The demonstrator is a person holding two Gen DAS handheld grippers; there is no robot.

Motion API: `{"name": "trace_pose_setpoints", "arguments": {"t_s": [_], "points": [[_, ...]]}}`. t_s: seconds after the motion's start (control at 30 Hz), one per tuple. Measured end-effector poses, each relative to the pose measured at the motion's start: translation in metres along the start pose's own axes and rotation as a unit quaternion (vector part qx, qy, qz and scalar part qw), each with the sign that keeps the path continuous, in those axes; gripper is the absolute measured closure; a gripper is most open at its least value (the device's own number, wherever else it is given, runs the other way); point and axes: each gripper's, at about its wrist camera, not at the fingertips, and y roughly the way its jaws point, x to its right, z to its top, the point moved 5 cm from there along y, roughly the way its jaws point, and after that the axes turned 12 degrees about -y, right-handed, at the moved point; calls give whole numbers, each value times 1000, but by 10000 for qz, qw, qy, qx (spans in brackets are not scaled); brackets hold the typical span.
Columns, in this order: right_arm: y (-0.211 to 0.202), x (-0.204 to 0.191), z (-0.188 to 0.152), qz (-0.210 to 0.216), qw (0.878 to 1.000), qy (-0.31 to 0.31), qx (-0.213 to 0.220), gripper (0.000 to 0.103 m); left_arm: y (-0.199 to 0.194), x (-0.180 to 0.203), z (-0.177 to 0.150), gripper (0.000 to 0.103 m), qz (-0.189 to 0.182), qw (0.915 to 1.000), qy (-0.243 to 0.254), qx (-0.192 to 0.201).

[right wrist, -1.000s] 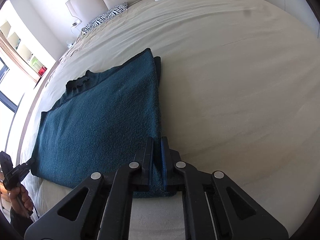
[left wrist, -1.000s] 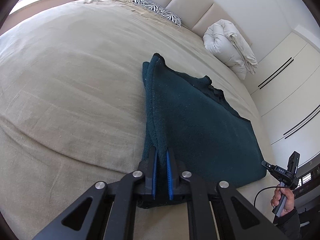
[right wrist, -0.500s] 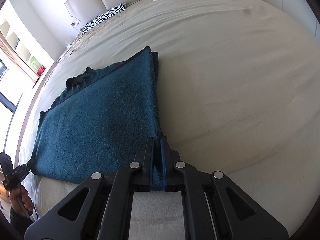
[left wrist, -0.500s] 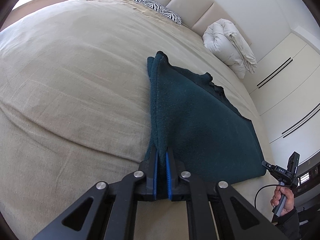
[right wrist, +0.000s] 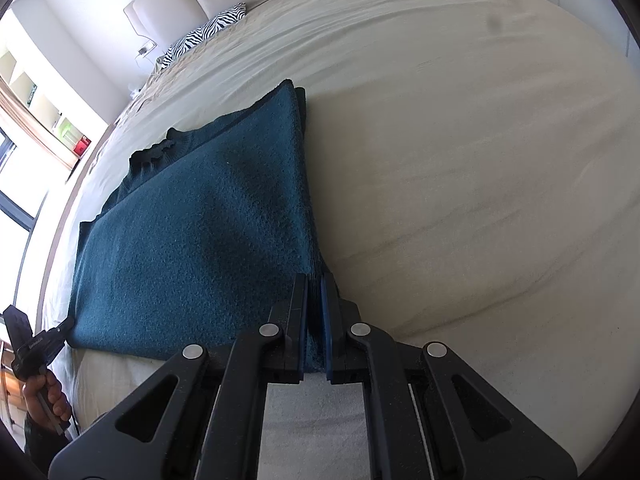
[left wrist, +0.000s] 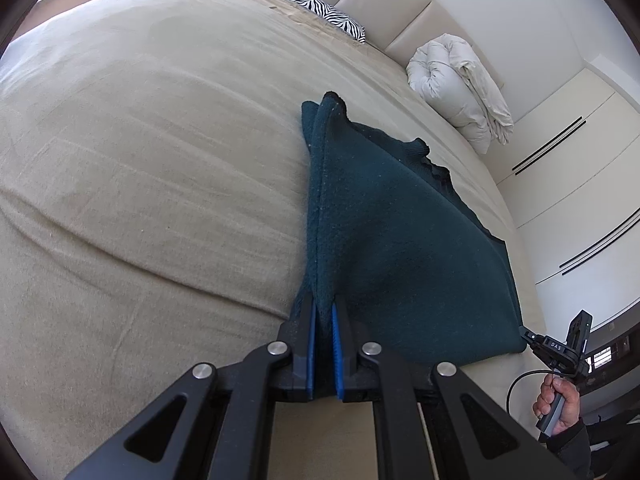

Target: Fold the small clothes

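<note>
A dark teal knitted garment (left wrist: 400, 240) lies spread on the beige bed, folded over itself; it also shows in the right wrist view (right wrist: 200, 240). My left gripper (left wrist: 324, 312) is shut on its near left corner, and the pinched edge rises as a ridge running away from the jaws. My right gripper (right wrist: 316, 284) is shut on the near right corner of the same garment. Each gripper shows at the edge of the other's view, the right gripper (left wrist: 560, 352) and the left gripper (right wrist: 32, 344), held in a hand.
The beige bedspread (left wrist: 140, 160) stretches wide around the garment. A zebra-print pillow (left wrist: 320, 12) and a rolled white duvet (left wrist: 460, 84) lie by the headboard. White wardrobe doors (left wrist: 580, 180) stand to the right. Shelves and a window (right wrist: 24, 120) are at the far left.
Both grippers have pulled back toward the near edge of the bed with the garment's corners held. The garment has stretched flatter and slid nearer.
</note>
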Motion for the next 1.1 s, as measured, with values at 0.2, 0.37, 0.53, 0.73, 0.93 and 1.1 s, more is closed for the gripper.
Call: {"name": "trace_pose_setpoints", "arguments": {"t_s": [0.2,0.37,0.53,0.73,0.93,1.1], "points": [[1,5,-1,263,9992,301,38,94,-3,-3,3,86,-209,9996,-174,-91],[-11,10,-2,57,9990,434,129,68,-19,-6,10,50,55,9992,-337,206],[-43,11,9,-117,9951,686,701,51,-48,17,26,50,176,9969,26,772],[-31,-59,55,1072,9892,328,945,51,-15,68,52,50,143,9933,697,906],[45,-142,108,2044,9769,101,613,51,49,95,75,50,461,9892,1106,839],[113,-159,132,2359,9697,553,297,51,91,91,98,50,828,9876,1144,687]]}}
